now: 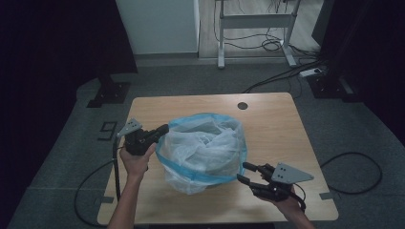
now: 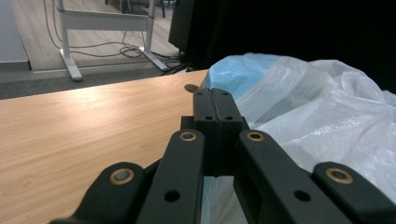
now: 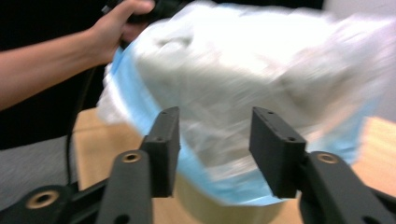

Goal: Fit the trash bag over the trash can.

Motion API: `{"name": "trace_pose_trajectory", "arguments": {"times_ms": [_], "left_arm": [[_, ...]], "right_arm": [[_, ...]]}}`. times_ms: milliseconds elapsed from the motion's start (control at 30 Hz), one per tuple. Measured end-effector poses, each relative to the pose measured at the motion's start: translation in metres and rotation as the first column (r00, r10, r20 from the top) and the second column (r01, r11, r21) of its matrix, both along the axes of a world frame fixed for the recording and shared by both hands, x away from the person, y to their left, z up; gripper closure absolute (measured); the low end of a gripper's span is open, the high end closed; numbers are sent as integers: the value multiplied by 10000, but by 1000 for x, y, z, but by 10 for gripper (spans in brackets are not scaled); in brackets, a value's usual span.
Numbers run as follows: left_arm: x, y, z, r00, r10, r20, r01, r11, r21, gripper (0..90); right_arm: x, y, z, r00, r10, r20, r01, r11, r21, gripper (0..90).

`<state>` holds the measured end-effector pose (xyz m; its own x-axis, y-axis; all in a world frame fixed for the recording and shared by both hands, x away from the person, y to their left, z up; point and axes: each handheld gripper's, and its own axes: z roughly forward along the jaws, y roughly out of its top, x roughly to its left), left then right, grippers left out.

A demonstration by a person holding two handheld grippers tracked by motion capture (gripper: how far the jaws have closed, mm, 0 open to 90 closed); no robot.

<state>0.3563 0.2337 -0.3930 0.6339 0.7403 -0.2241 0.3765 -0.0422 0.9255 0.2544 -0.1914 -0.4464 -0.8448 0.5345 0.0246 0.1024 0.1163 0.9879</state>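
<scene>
At the near right of the tabletop (image 1: 267, 114), the right gripper (image 1: 244, 172) sits in the person's right hand (image 1: 286, 202), its jaws spread with nothing between them, pointing left at the near right side of the plastic bag (image 1: 203, 150) and standing just clear of it. In the right gripper view the bag is blurred, its blue rim band running behind the parted jaws above a pale round bin beneath. The translucent white bag sits over that bin at the middle of the tabletop, its film crumpled and bunched inside the mouth. On the bag's left side the left gripper (image 1: 164, 129), held in the left hand (image 1: 136, 160), has its jaws pressed together at the blue rim; whether film is pinched between them I cannot tell. Farther off, a round hole (image 1: 242, 105) marks the far edge of the tabletop.
</scene>
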Motion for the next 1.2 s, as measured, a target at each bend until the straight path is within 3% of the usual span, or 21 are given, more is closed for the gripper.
{"name": "trace_pose_trajectory", "arguments": {"times_ms": [67,233,367,533,600,700,767,833,933,1000,1067,1200], "left_arm": [[1,0,-1,10000,50,4,-50,10000,-13,899],[2,-2,-2,9999,139,78,-139,9999,-43,899],[3,-3,-3,9999,109,101,-108,9999,-82,899],[2,-3,-2,9998,14,179,-11,9999,-161,899],[2,-3,-1,9998,8,197,-5,9999,-169,899],[1,-2,-1,9998,13,222,-9,9998,-197,899],[0,-1,-1,9997,34,255,-29,9998,-219,899],[0,0,0,9996,70,270,-64,9997,-221,899],[2,2,1,9996,121,244,-114,9995,-285,899],[6,3,2,9995,203,231,-196,9993,-311,899],[11,3,1,9995,278,143,-274,9993,-266,899],[27,-1,-1,9982,544,-252,-537,9982,273,899]], "right_arm": [[7,-7,7,9991,-414,32,413,9991,138,465],[44,-15,29,9920,-1225,-302,1238,9913,453,420],[76,-6,44,9874,-1467,-599,1483,9887,231,394],[98,8,47,9779,-1867,-939,1872,9823,-39,392],[103,12,45,9713,-2115,-1084,2113,9773,-136,447],[106,14,42,9573,-2540,-1377,2524,9672,-289,628],[105,14,41,9562,-2661,-1217,2668,9637,-101,794],[105,15,43,9573,-2664,-1119,2678,9635,-33,882],[107,18,46,9566,-2780,-880,2784,9604,-79,892],[111,18,46,9513,-2948,-900,2955,9553,-63,892],[118,18,47,9445,-3119,-1033,3142,9493,69,892],[137,19,43,9252,-3558,-1318,3615,9321,214,892]]}}
